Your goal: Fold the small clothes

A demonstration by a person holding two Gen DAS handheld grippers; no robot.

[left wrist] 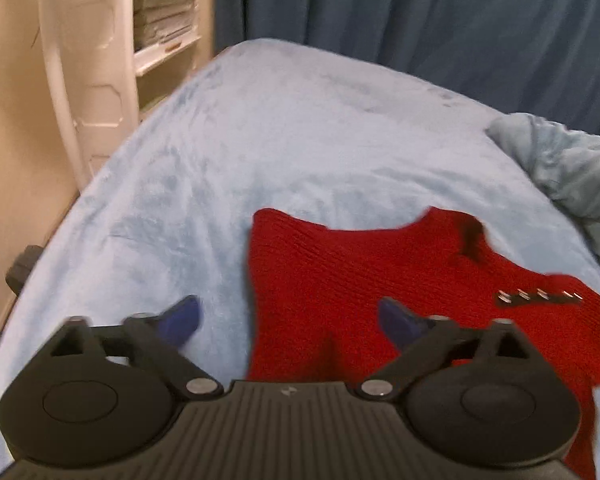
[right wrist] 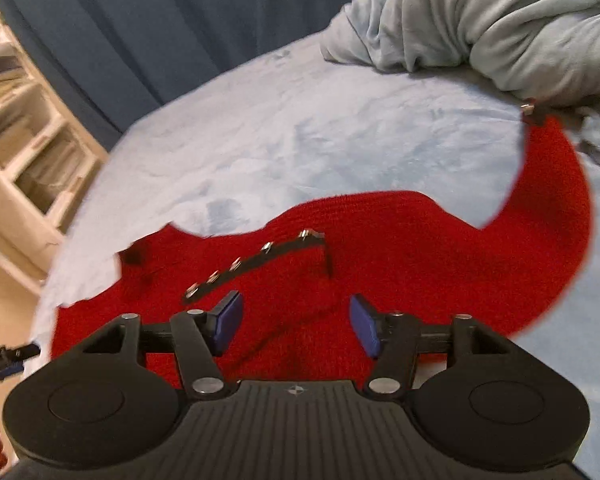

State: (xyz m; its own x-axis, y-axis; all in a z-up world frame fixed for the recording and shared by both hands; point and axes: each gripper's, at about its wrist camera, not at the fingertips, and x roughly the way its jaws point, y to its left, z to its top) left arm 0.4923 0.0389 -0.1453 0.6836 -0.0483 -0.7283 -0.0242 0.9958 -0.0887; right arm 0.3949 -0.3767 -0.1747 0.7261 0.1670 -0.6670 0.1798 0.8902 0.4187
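The red knitted garment [right wrist: 380,248] with its row of metal snaps [right wrist: 235,266] is lying spread on the light blue bed [left wrist: 259,140]. Left tongs [left wrist: 289,320] and right tongs [right wrist: 293,322] are hovering wide apart, holding nothing. A bunched blue blanket [right wrist: 500,20] is lying far right.

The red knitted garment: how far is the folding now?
Done: the red knitted garment lies spread on the light blue blanket, no fold visible. In hand: nothing; the left gripper and right gripper hover open above it. Left: every fold.
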